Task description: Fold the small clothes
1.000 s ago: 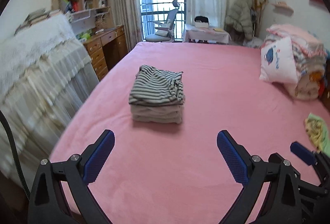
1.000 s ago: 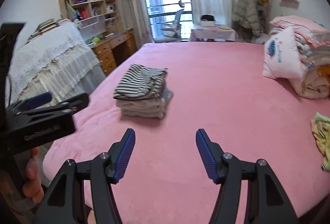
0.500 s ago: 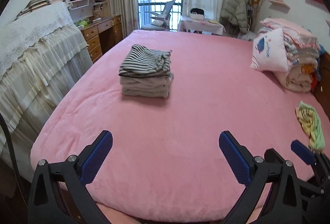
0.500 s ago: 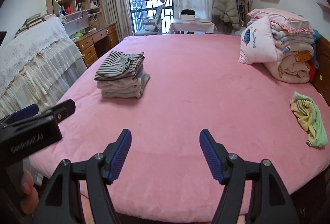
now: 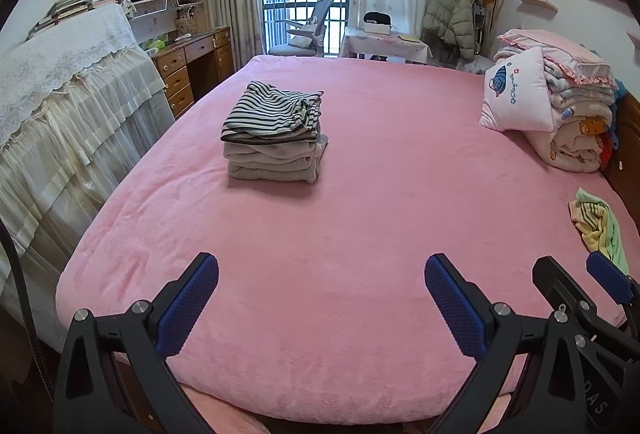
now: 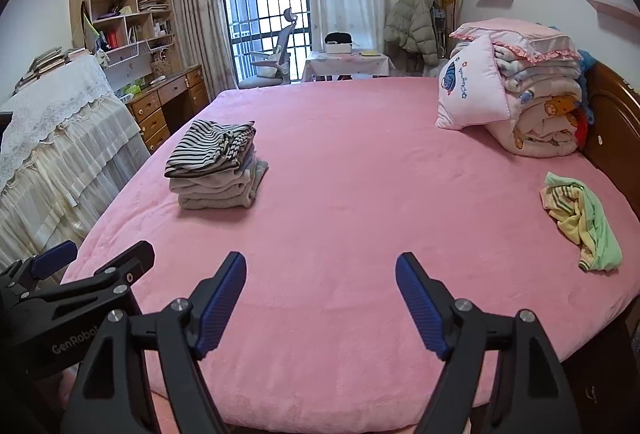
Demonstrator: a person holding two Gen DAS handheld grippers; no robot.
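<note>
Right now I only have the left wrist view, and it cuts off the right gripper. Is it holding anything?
Observer: No. The right gripper has its jaws opening, with only the pink bedspread between them.
Operator: The crumpled garment's near end is hidden from me. Is it caught on anything?
Observer: No. The green and yellow garment lies free on the bedspread, right of the gripper and beyond its fingertips, clear of the folded bedding.
</note>
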